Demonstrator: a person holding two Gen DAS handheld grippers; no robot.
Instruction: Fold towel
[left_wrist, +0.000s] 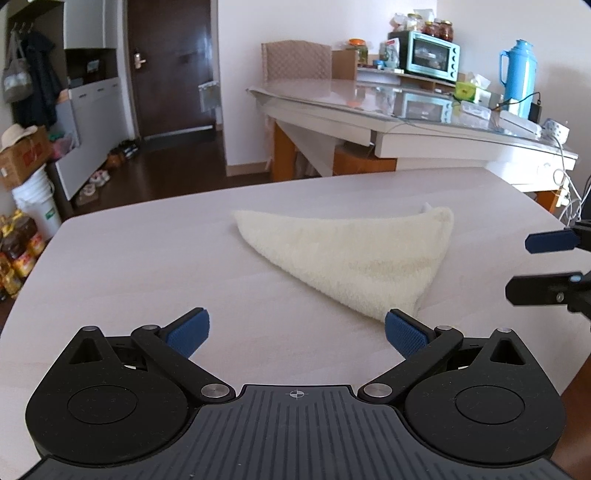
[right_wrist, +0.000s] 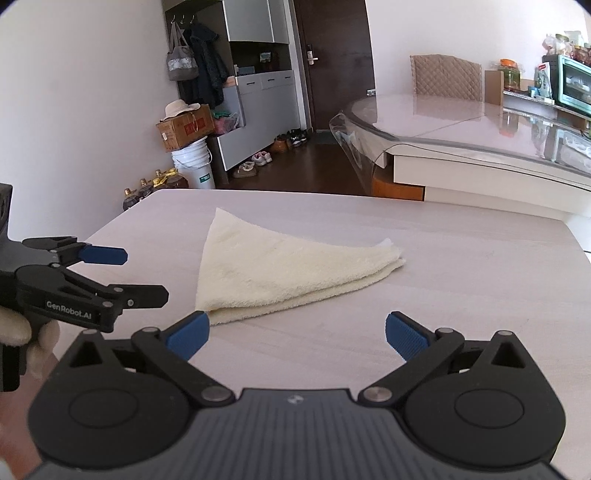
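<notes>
Left wrist view: one towel (left_wrist: 354, 258), folded into a triangle, frame centre on table (left_wrist: 147, 266). Two grippers: left gripper (left_wrist: 295, 332) and right gripper (right_wrist: 297, 332), both spread wide, holding nothing.

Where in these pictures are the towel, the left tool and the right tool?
towel (left_wrist: 354, 254): left wrist view, middle of the folded cloth.
left tool (left_wrist: 295, 332): left wrist view, midway between its spread fingertips.
right tool (right_wrist: 297, 330): right wrist view, midway between its spread fingertips.
</notes>
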